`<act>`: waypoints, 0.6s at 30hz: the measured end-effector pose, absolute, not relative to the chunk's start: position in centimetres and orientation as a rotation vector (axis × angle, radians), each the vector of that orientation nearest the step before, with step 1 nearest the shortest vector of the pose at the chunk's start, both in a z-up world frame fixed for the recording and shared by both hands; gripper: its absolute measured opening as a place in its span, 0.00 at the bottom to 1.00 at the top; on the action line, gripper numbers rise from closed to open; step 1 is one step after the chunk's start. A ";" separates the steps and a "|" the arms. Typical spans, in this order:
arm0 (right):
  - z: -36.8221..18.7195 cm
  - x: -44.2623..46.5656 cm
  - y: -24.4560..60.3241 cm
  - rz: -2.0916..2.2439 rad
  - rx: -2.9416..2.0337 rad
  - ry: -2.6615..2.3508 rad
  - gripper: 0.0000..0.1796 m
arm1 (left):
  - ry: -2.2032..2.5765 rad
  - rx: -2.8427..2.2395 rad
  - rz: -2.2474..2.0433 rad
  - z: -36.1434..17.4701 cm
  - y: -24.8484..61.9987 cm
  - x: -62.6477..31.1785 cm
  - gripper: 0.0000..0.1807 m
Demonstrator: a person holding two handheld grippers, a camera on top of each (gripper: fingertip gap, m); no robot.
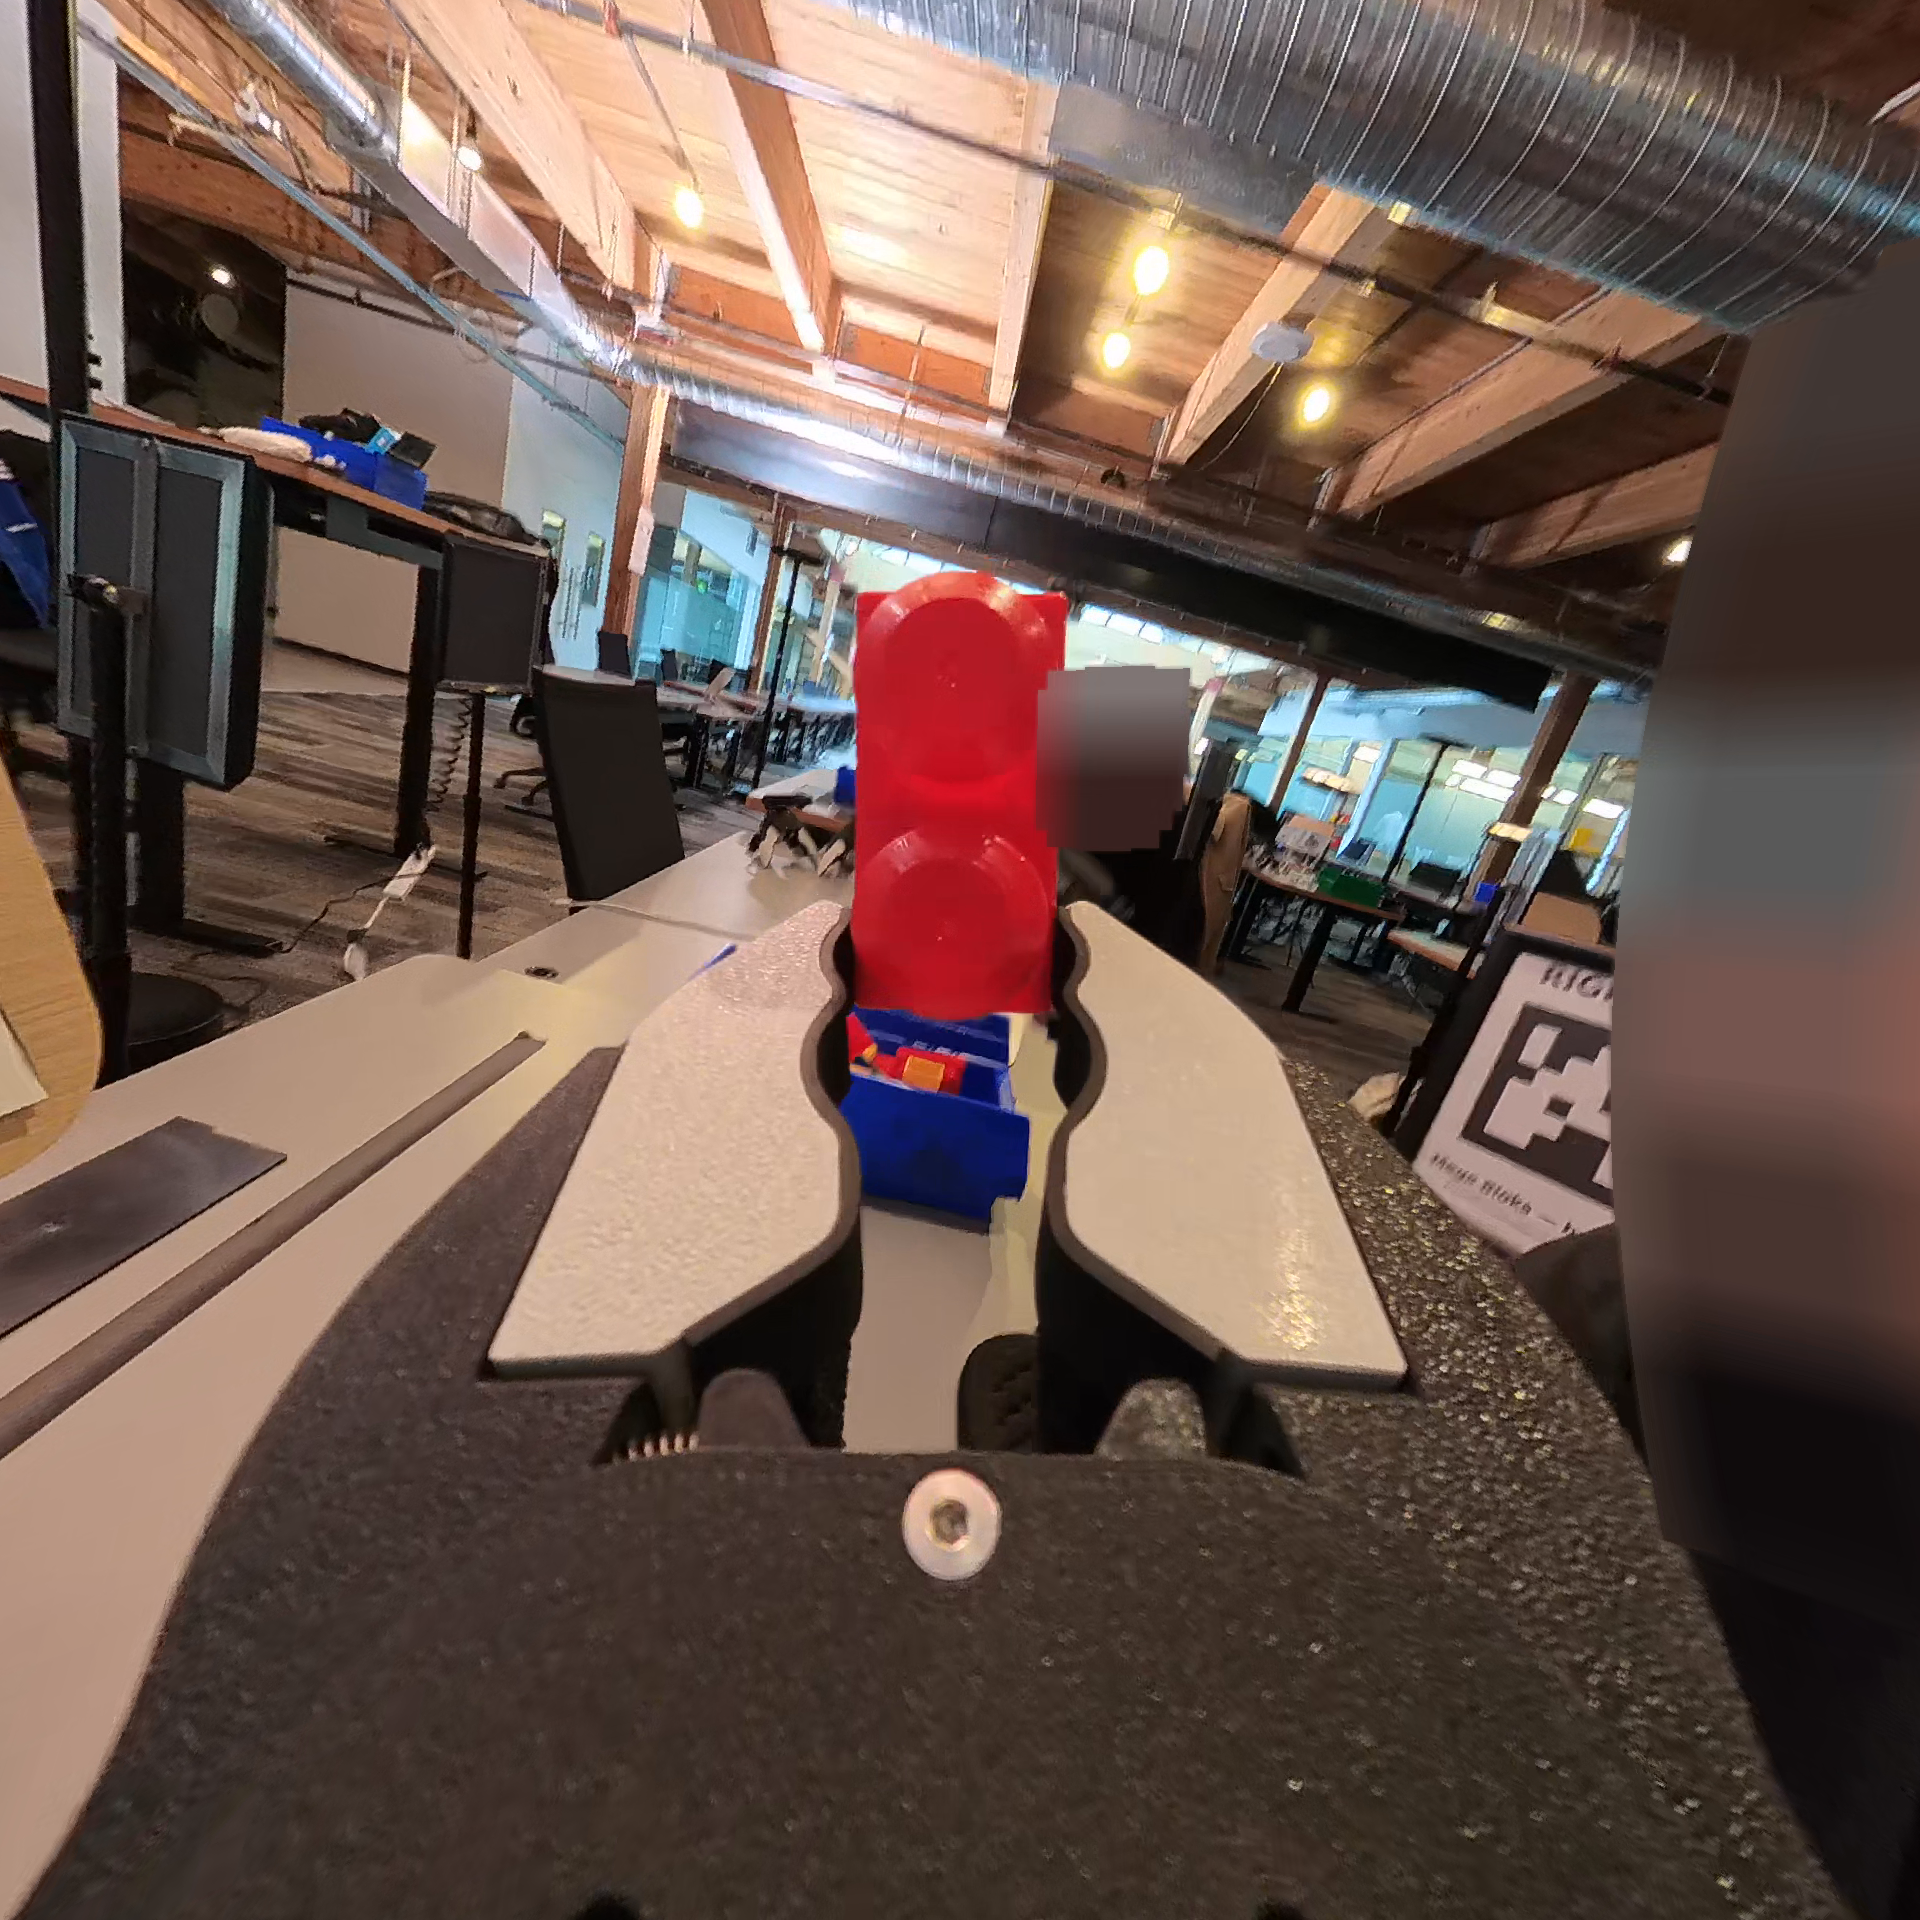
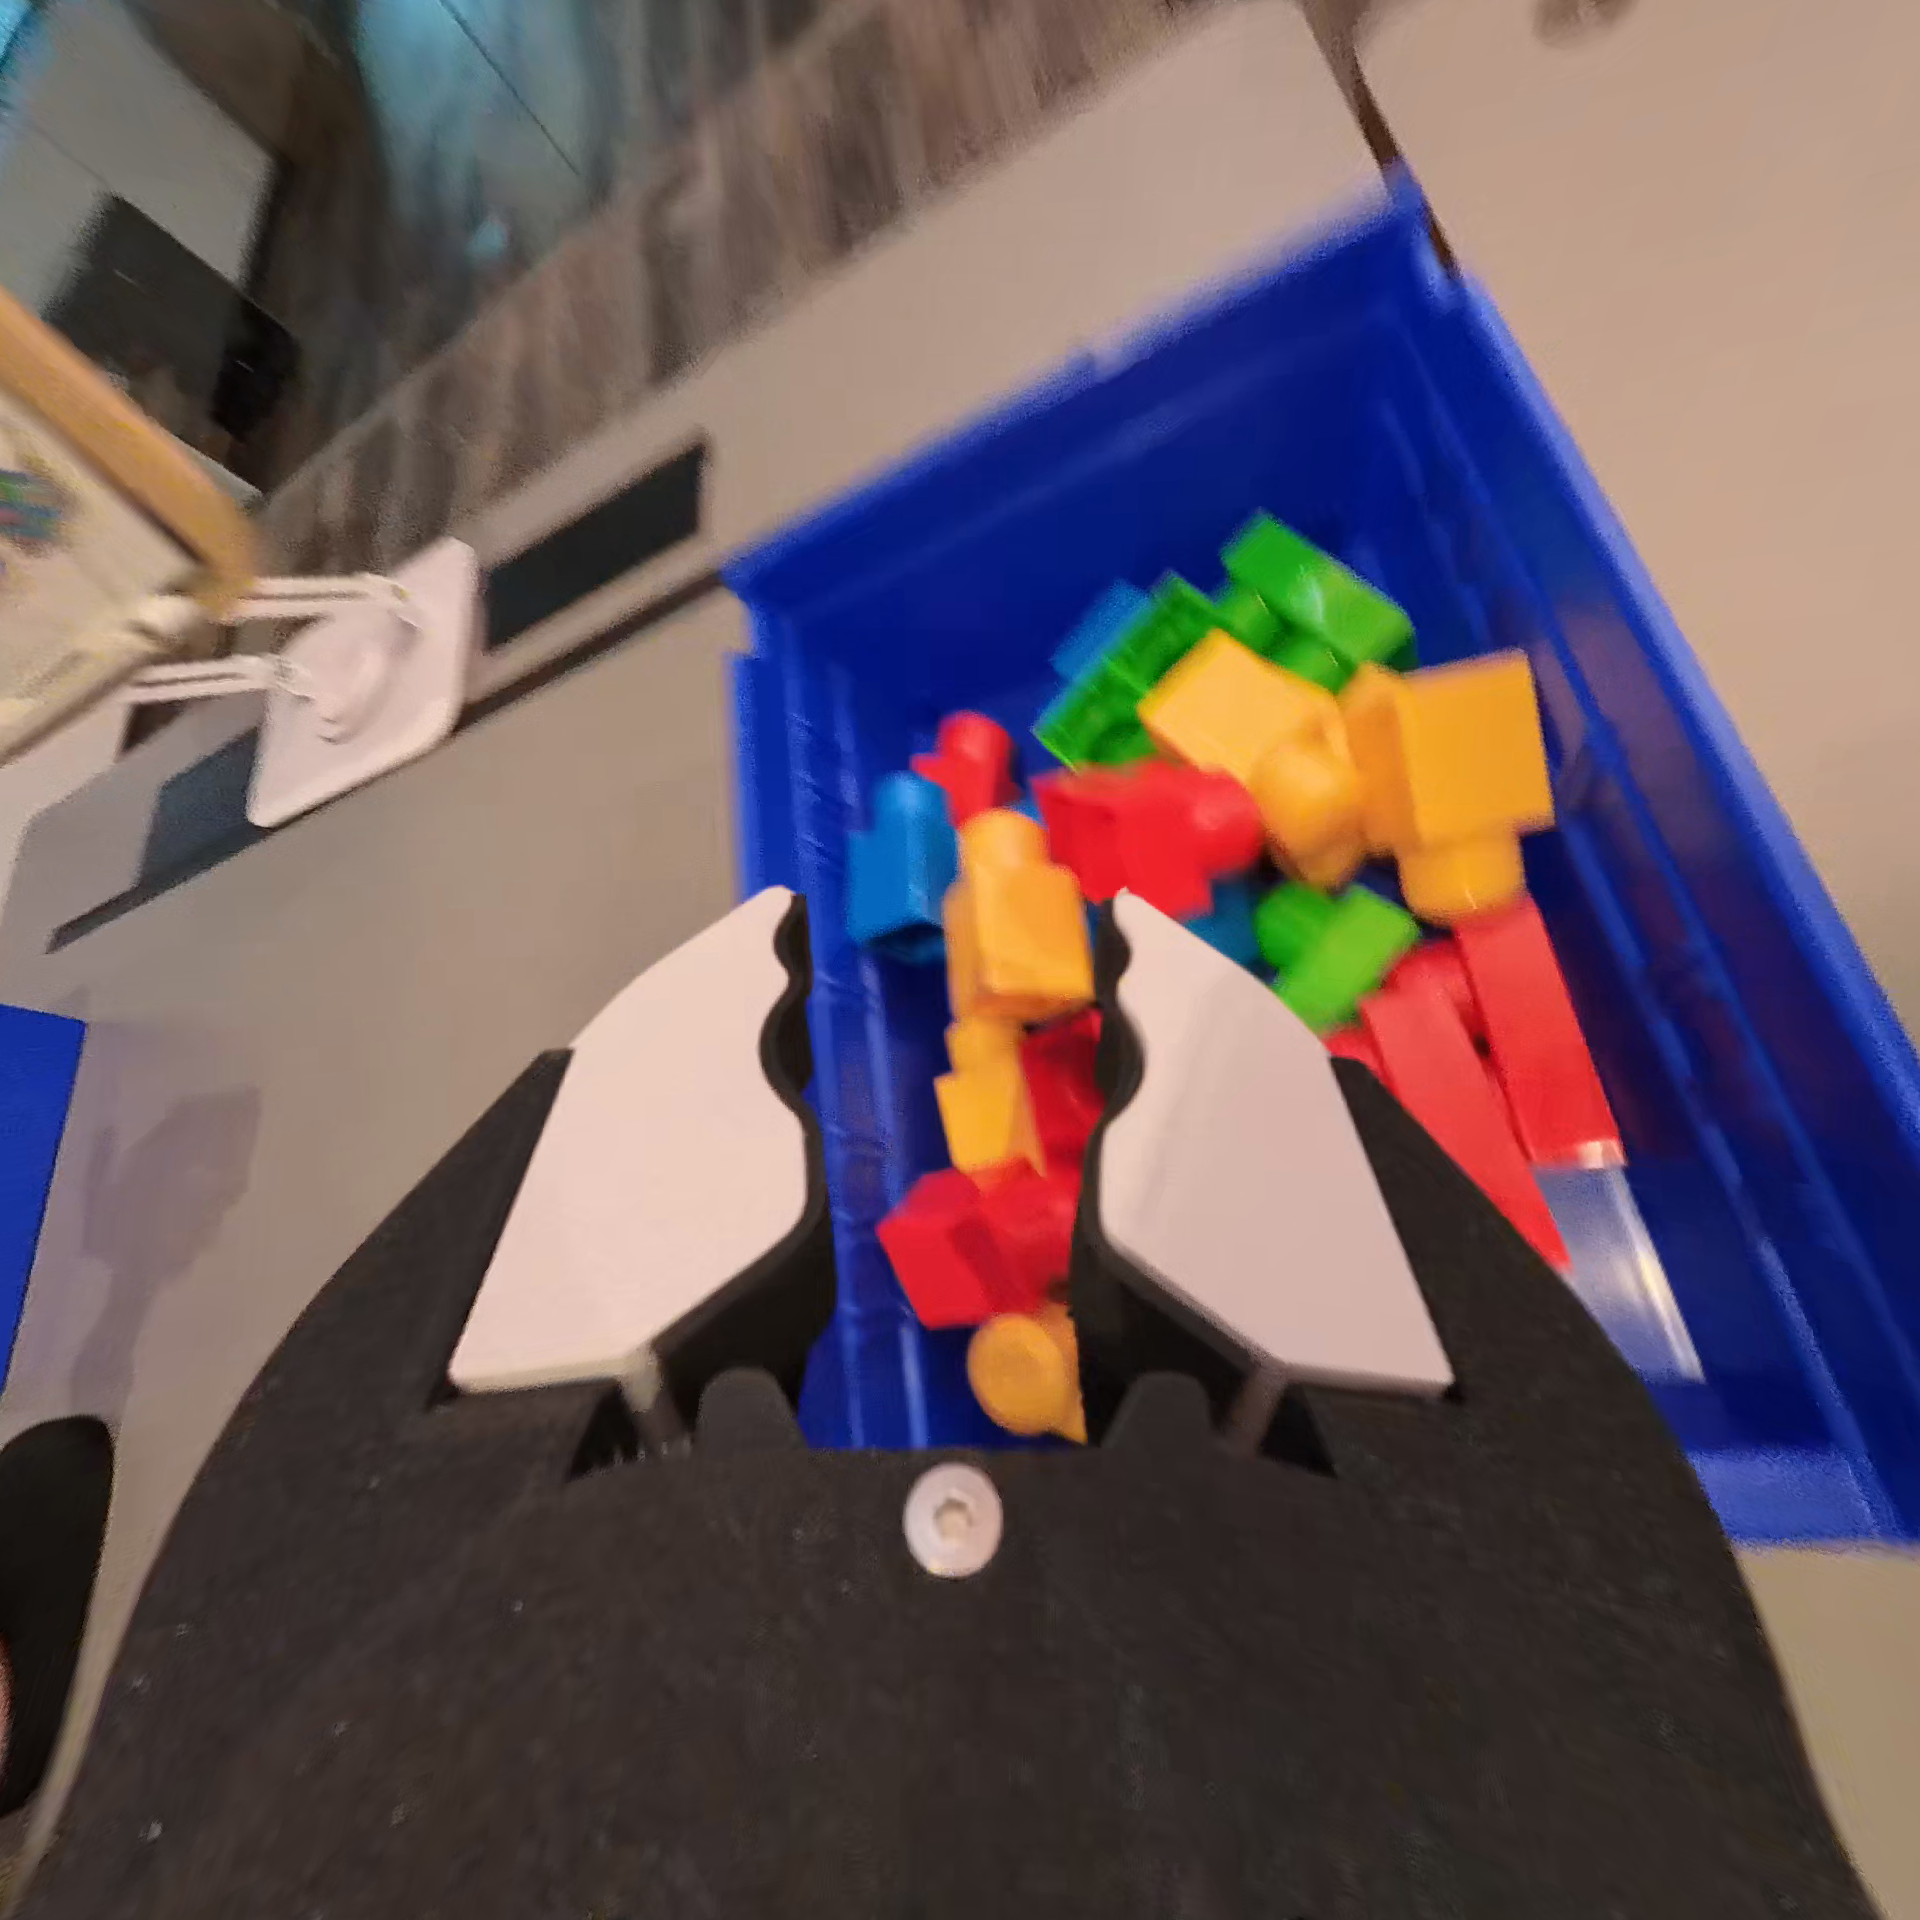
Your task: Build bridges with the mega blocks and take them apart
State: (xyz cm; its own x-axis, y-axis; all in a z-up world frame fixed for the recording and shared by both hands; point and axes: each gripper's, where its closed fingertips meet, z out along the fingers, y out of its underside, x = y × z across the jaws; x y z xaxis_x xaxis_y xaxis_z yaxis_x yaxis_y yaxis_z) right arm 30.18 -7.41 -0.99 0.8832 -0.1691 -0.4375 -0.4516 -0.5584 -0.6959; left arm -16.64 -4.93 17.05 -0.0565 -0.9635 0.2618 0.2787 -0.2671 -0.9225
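Left gripper [image 1: 951, 951] pinching a red two-stud plastic mega block [image 1: 954, 790] between its grey fingertips; the block stands on end, studs facing the camera, most of its length projecting above the fingers [image 1: 727, 1101]. Block is lifted clear of the pale grey tabletop [image 1: 260, 1122]. Low in the gap between the fingers, farther off, sits the blue plastic bin [image 1: 935, 1143] with a few red and orange pieces showing over its rim. To the right of it, a white placard with a black square-pattern marker [image 1: 1527, 1091] leans at the table edge. Open office with timber ceiling in the background.

Right gripper [image 2: 951, 940] hangs over the near end of the same blue plastic bin [image 2: 1714, 987] — fingers spread apart, nothing between them. The view is motion-blurred. Directly in the gap lies an orange single-stud block [image 2: 1013, 925]; whether the fingertips touch it cannot be told. Bin contents: loose pile of mega blocks in mixed colours — red blocks [image 2: 1143, 821], green blocks [image 2: 1309, 613], a larger orange block [image 2: 1455, 758], a blue block [image 2: 899, 862], long red pieces [image 2: 1486, 1049] along the right wall. Bin rests on the pale tabletop [image 2: 416, 987]. A white square fitting with thin rods [image 2: 364, 686] lies on the table to the bin's left, apart from it.
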 end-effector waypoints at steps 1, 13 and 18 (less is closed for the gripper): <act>1.3 29.2 -6.7 0.391 -2.086 0.358 0.29 | 0.877 -1.181 -1.520 16.8 -5.0 -16.4 0.20; 21.0 -4.6 -6.5 1.108 -1.145 -0.771 0.30 | 1.081 -1.276 -1.351 13.8 -6.3 -13.0 0.20; 17.0 -11.1 -4.8 1.105 -1.322 -0.911 0.40 | 1.112 -1.298 -1.331 13.1 -6.3 -12.5 0.20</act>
State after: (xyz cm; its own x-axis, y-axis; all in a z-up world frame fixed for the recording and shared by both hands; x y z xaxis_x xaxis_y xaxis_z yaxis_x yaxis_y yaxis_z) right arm -11.15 -4.79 17.03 0.2607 0.9610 -0.0921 -0.0931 -0.0699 -0.9932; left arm -12.52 -6.29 13.07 -0.0009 -0.9887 0.1497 0.0285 -0.1496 -0.9883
